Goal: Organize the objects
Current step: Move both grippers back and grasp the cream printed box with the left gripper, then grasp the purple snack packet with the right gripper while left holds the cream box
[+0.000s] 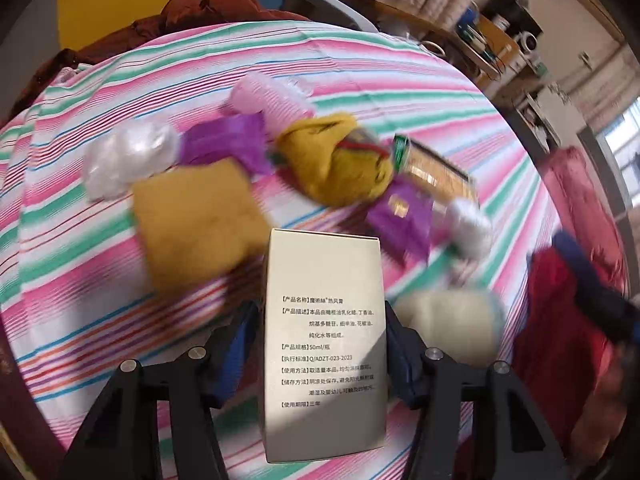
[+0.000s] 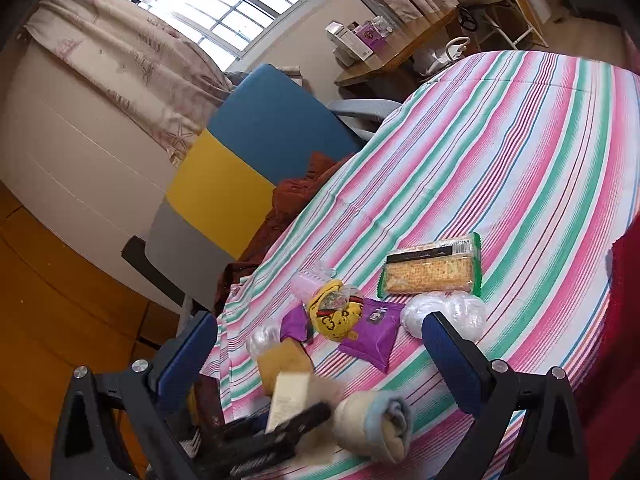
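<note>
1. Two tools are in view. The left tool point(image 1: 325, 344) is clamped on a tall cream box point(image 1: 325, 344) with printed text on its face, its blue-padded fingers point(image 1: 402, 354) pressed against the box's two sides, above the near part of the striped cloth point(image 1: 360, 64).
2. The right tool point(image 2: 320, 360) has its jaws spread wide and grips nothing; it hangs over the near edge of the striped surface.
3. In the right wrist view the cream box appears blurred, just in front of a flat mustard-yellow pad point(image 2: 282, 360) and beside a rolled cream-and-blue towel point(image 2: 378, 422).
4. Farther along the cloth lie a purple packet point(image 2: 372, 334), a yellow cloth bundle point(image 2: 336, 314), a cracker pack point(image 2: 430, 270) with green ends, and clear plastic-wrapped items point(image 2: 444, 312).
5. A blue, yellow and grey chair point(image 2: 248, 160) stands at the far side, with rust-coloured fabric point(image 2: 296, 196) draped against it.
</note>
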The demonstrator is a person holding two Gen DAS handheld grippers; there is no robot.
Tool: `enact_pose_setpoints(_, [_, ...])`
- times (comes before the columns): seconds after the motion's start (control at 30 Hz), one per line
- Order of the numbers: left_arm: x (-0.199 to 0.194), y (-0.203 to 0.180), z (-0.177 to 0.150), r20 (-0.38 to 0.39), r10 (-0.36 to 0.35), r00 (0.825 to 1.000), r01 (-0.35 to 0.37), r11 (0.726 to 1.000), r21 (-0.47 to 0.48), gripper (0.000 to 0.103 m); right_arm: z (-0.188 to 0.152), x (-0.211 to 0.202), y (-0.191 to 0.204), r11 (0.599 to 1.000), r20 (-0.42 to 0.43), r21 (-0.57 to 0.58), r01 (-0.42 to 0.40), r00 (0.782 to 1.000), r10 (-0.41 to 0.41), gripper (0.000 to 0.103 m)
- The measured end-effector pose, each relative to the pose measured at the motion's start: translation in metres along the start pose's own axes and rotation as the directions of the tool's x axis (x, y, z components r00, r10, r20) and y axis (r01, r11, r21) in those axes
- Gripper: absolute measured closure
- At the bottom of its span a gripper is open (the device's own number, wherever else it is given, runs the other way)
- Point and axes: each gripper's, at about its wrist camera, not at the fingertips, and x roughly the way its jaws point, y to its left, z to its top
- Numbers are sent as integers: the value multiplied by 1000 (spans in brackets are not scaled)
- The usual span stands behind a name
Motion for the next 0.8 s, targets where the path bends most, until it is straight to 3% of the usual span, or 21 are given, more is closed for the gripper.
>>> enact_pose_setpoints(0.33, [-27,21,-61,47,53,998,-56,996,64,49,-1,7,-2,998,-32,2,63,997,-63,0])
enact_pose_setpoints(0.8, [-35,27,-91,118,30,993,-41,995,91,50,-1,24,-4,992,-126,-10,125,984,-125,0])
